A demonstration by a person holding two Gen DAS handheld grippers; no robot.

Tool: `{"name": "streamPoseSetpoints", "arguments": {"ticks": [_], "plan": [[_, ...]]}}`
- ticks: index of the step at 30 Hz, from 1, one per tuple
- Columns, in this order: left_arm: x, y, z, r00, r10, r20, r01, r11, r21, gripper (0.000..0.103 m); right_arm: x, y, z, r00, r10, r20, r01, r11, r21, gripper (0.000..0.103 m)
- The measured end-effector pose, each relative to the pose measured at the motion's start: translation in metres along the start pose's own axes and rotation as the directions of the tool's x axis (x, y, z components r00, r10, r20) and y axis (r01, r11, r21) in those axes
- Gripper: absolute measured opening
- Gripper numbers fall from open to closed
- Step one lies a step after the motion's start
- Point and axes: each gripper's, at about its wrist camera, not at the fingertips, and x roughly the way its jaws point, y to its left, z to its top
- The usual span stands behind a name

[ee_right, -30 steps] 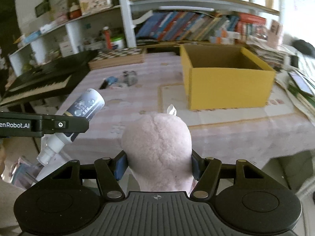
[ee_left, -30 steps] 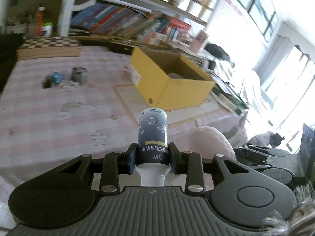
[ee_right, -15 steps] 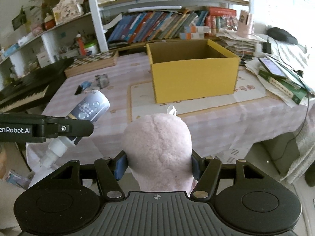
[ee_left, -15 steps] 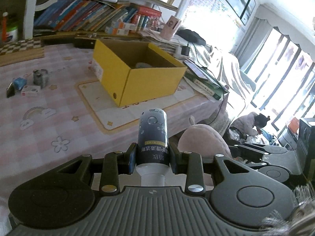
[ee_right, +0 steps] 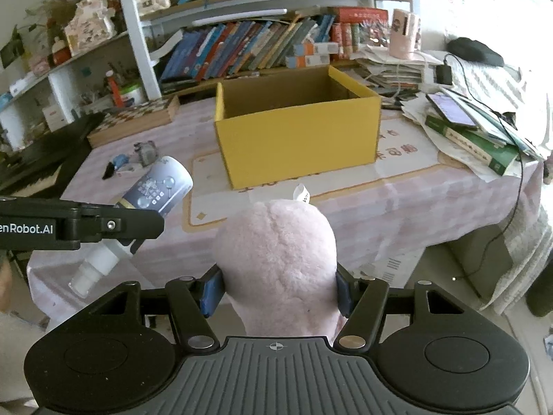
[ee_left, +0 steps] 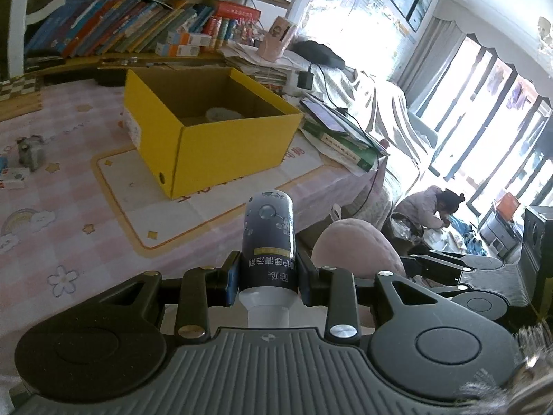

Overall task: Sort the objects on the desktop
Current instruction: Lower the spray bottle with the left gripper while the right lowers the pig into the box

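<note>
My left gripper [ee_left: 268,278] is shut on a dark spray bottle [ee_left: 268,238] with a white cap end toward the camera. In the right wrist view that bottle [ee_right: 152,190] sticks out of the left gripper [ee_right: 128,233] at the left. My right gripper [ee_right: 278,290] is shut on a pink plush toy [ee_right: 276,252] with a white tag; the plush toy [ee_left: 356,245] also shows in the left wrist view. Both are held in the air in front of the table's near edge. An open yellow box [ee_right: 297,131] stands on the pink checked tablecloth [ee_right: 414,186], with a pale object [ee_left: 223,114] inside.
Small items [ee_right: 138,159] lie on the cloth left of the box, near a chessboard [ee_right: 138,117]. Books and a phone [ee_right: 473,131] are piled at the table's right end. A bookshelf [ee_right: 249,48] stands behind. A person [ee_left: 428,207] crouches on the floor by the windows.
Both grippers have moved rightward along the table's front with their loads still held. The yellow box now sits more central and larger in both views; the small items have slid to the left.
</note>
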Motion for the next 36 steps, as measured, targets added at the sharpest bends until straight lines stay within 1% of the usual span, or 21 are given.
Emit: {"name": "streamPoseSetpoints", "arguments": {"ticks": [13,22,26,30,36], "plan": [[0.043,-0.024,0.016,0.997,-0.065,-0.050,0.067,0.997,0.034,0.031,0.004,-0.040,0.005,0.998,-0.059,-0.026,0.060,0.997,0.054,0.063],[0.069,-0.036,0.040,0.995,-0.087,-0.051,0.090,0.995,0.052,0.031,0.013,-0.067,0.024,0.997,-0.079,-0.015,0.080,0.995,0.065,0.063],[0.081,-0.039,0.058,0.996,-0.082,-0.031,0.084,0.994,0.065,0.031,0.021,-0.080,0.039,0.997,-0.079,0.006,0.079,0.995,0.064,0.063],[0.088,-0.039,0.079,0.998,-0.065,0.007,0.064,0.996,0.060,0.031,0.029,-0.092,0.056,0.997,-0.066,0.037,0.065,0.997,0.050,0.063],[0.091,-0.036,0.115,0.996,-0.022,0.085,0.019,0.999,0.037,0.031,0.041,-0.106,0.095,0.995,-0.014,0.096,0.014,1.000,0.002,0.063]]}}
